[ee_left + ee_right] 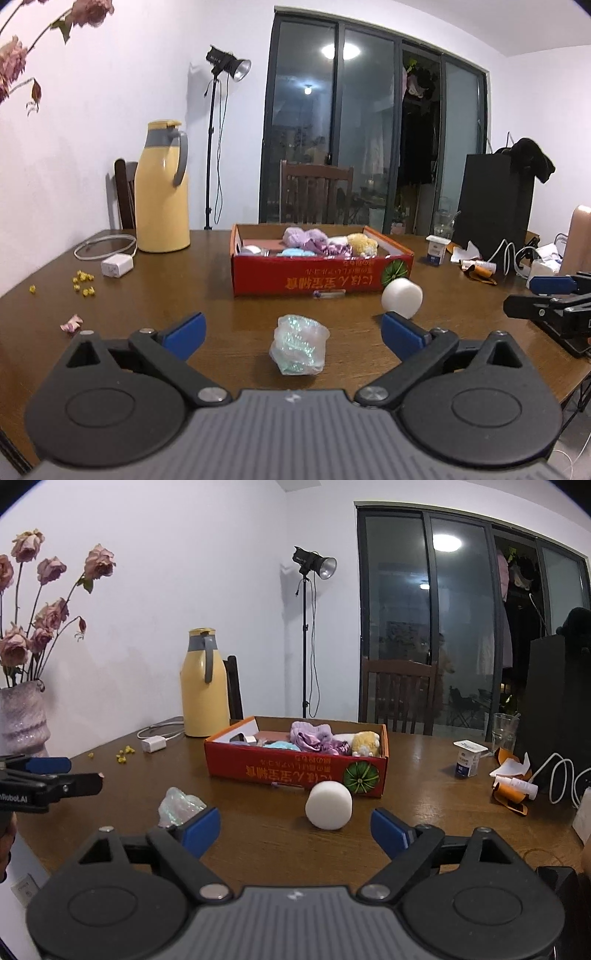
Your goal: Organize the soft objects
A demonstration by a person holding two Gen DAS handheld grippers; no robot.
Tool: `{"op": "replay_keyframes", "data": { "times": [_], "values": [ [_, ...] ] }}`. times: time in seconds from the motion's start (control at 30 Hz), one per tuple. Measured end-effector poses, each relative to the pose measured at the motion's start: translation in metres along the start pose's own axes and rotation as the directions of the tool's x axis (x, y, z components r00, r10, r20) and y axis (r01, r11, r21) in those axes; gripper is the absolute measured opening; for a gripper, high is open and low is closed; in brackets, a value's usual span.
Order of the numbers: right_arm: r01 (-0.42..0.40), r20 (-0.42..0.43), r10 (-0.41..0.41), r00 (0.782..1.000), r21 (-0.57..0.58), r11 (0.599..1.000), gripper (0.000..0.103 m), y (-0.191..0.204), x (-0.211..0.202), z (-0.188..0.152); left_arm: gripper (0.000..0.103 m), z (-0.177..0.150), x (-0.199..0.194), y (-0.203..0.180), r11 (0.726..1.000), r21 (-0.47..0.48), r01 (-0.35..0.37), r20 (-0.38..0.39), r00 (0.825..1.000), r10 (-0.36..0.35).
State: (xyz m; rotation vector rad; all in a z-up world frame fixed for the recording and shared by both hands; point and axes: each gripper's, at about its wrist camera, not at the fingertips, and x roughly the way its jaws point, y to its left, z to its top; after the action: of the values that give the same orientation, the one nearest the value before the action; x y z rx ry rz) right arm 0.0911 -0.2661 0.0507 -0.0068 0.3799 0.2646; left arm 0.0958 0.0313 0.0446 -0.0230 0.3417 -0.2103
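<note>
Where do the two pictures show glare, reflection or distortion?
Left wrist view: a ceiling lamp reflects in the glass door, whose frame bows near the edge. Right wrist view: the same reflection; glare on the table; dark corners.

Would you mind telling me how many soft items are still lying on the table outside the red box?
2. The iridescent crumpled bundle lies on the table in front of the left tongs; the white foam cylinder lies beside the red box, at its pumpkin-marked corner. More may be hidden behind the box.
</note>
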Motion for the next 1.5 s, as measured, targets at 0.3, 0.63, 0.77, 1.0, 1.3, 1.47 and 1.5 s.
{"op": "replay_keyframes", "data": {
  "times": [0.3,0.63,0.77,1.0,1.3,1.47,1.5],
  "values": [
    [0.005,-0.044,-0.004,0.999,0.032,0.999,0.090,-0.009,0.031,-0.005,0.103,-0.010,0.036,0.001,1.000,-0.022,-0.015,-0.083,0.996,0.013],
    [0.028,-0.069,-0.021,0.997,0.110,0.994,0.090,-0.026,0.058,-0.015,0.103,-0.011,0.066,0.004,0.999,-0.029,-0.022,-0.123,0.992,0.018],
    [0.033,-0.060,-0.026,0.998,0.131,0.991,0.090,-0.034,0.066,-0.016,0.103,-0.015,0.076,-0.001,0.999,-0.030,-0.014,-0.137,0.991,0.010],
    [0.011,-0.054,-0.004,0.999,0.139,0.990,0.088,-0.033,0.096,-0.012,0.103,-0.023,0.100,-0.005,0.999,-0.033,-0.004,-0.194,0.981,-0.002],
    [0.030,-0.104,-0.016,0.994,0.140,0.990,0.087,-0.038,0.168,0.003,0.093,-0.012,0.136,-0.008,1.000,0.003,0.029,-0.196,0.980,-0.028],
    [0.020,-0.154,0.002,0.988,0.141,0.990,0.083,-0.041,0.200,0.004,0.052,-0.017,0.153,-0.004,0.999,-0.024,0.049,-0.252,0.966,-0.053],
    [0.018,-0.173,0.007,0.985,0.141,0.990,0.075,-0.041,0.206,0.003,0.047,-0.017,0.155,-0.002,0.998,-0.030,0.051,-0.260,0.964,-0.057]
  ]
}}
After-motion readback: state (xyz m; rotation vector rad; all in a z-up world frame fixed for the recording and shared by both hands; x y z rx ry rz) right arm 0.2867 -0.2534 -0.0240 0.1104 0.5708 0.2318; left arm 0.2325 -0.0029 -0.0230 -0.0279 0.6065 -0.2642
